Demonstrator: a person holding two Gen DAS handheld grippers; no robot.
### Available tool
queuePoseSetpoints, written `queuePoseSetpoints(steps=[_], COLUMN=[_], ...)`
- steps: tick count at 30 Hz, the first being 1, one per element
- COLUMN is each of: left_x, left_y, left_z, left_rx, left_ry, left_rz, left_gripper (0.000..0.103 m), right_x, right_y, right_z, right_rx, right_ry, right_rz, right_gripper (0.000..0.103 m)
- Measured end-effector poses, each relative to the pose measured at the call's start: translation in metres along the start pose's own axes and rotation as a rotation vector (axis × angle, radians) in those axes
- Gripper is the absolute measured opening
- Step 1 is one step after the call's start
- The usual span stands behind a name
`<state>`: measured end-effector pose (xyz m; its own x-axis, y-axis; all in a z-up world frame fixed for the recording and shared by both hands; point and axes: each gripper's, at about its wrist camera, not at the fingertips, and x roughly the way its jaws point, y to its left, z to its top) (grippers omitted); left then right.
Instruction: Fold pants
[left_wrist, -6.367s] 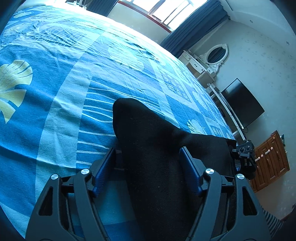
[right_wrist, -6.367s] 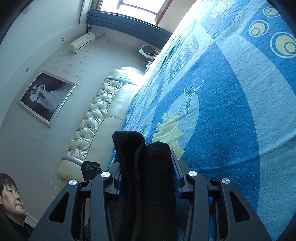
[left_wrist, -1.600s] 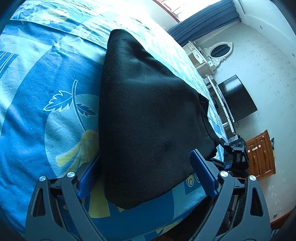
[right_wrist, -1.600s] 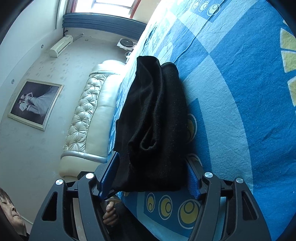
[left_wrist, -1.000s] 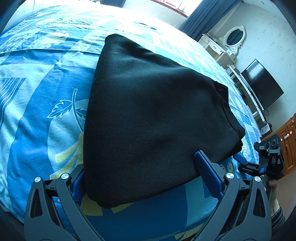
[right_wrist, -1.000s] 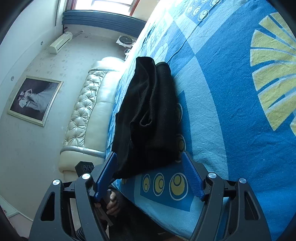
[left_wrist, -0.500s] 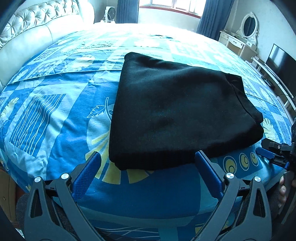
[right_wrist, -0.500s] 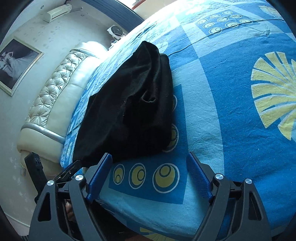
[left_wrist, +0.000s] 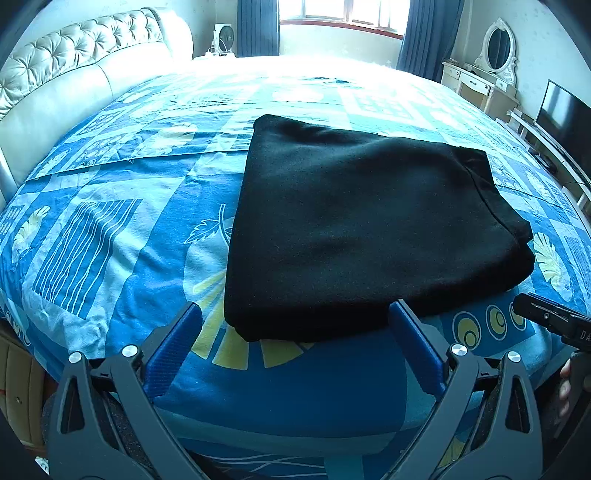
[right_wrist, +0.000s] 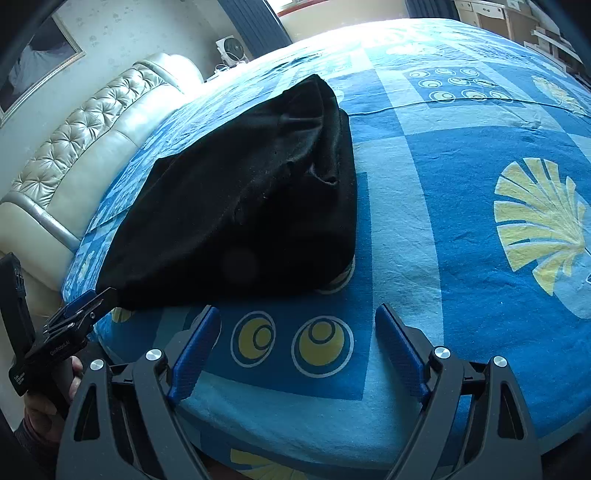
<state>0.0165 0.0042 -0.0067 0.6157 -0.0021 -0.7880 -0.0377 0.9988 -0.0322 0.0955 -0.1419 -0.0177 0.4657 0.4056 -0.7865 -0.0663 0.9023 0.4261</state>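
Note:
The black pants (left_wrist: 365, 225) lie folded into a thick rectangle on the blue patterned bed sheet (left_wrist: 110, 236), near the bed's front edge. They also show in the right wrist view (right_wrist: 243, 206). My left gripper (left_wrist: 295, 317) is open and empty, just in front of the fold's near edge, not touching it. My right gripper (right_wrist: 297, 317) is open and empty, in front of the fold's right end. The left gripper's tip also shows at the left of the right wrist view (right_wrist: 79, 308), and the right gripper's tip shows at the right of the left wrist view (left_wrist: 546, 319).
A cream tufted headboard (left_wrist: 74, 85) runs along the left side of the bed. A fan (left_wrist: 222, 35) and a window with dark curtains (left_wrist: 343, 14) are at the back. A dresser with an oval mirror (left_wrist: 495, 55) and a TV (left_wrist: 565, 114) stand at the right.
Both grippers have let go of the pants and drawn back toward the bed's front edge, jaws open. The folded pants now lie flat on the sheet.

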Motion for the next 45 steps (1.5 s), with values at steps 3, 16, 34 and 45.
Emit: queuePoseSetpoints(steps=[3, 16, 34, 45], left_x=[-0.001, -0.007, -0.012, -0.011], left_y=[0.001, -0.006, -0.013, -0.013], left_z=[0.001, 0.003, 0.001, 0.001], left_rx=[-0.027, 0.006, 0.036, 0.037], left_ry=[0.016, 0.023, 0.004, 0.01], left_rz=[-0.014, 0.036, 0.059, 0.07], left_gripper=[0.101, 0.101, 0.101, 0.101], right_x=[-0.001, -0.009, -0.007, -0.004], right_y=[0.002, 0.003, 0.007, 0.01], right_z=[0.001, 0.005, 0.004, 0.001], right_rx=[-0.004, 0.009, 0.002, -0.007], right_ry=[-0.006, -0.039, -0.021, -0.006], right_rz=[-0.029, -0.094, -0.086, -0.085], right_gripper=[0.085, 0.085, 0.085, 0.085])
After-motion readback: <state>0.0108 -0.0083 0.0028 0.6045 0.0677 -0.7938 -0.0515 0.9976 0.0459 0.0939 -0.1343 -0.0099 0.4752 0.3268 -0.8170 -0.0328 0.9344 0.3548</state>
